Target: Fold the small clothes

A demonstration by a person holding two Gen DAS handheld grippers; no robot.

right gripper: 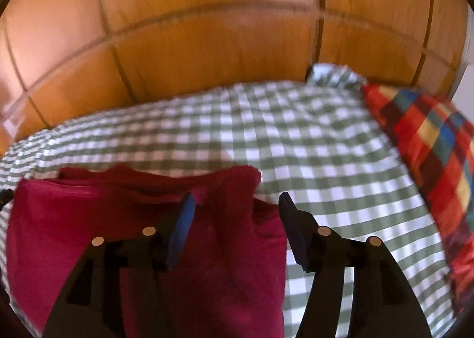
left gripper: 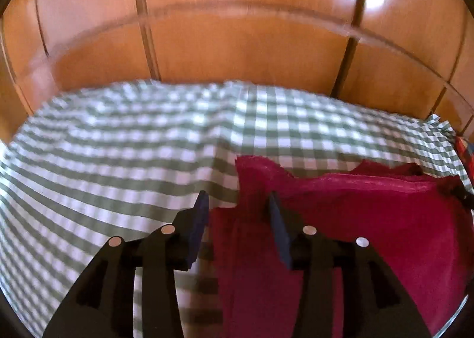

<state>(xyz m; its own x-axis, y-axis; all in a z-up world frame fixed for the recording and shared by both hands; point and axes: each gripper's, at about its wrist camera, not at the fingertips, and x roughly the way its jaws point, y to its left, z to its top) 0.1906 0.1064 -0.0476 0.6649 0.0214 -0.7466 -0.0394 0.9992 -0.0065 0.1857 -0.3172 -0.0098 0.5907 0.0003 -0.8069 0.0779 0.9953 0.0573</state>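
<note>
left gripper (left gripper: 237,204) and right gripper (right gripper: 235,204) both spread, straddling red garment (right gripper: 207,249) corners on checked bed (right gripper: 296,145), apparently poised for fold.

A garment (left gripper: 355,219) lay on the bed (left gripper: 118,145), a pillow (right gripper: 429,145) to its right, and a wardrobe (left gripper: 237,42) stood behind the bed.
</note>
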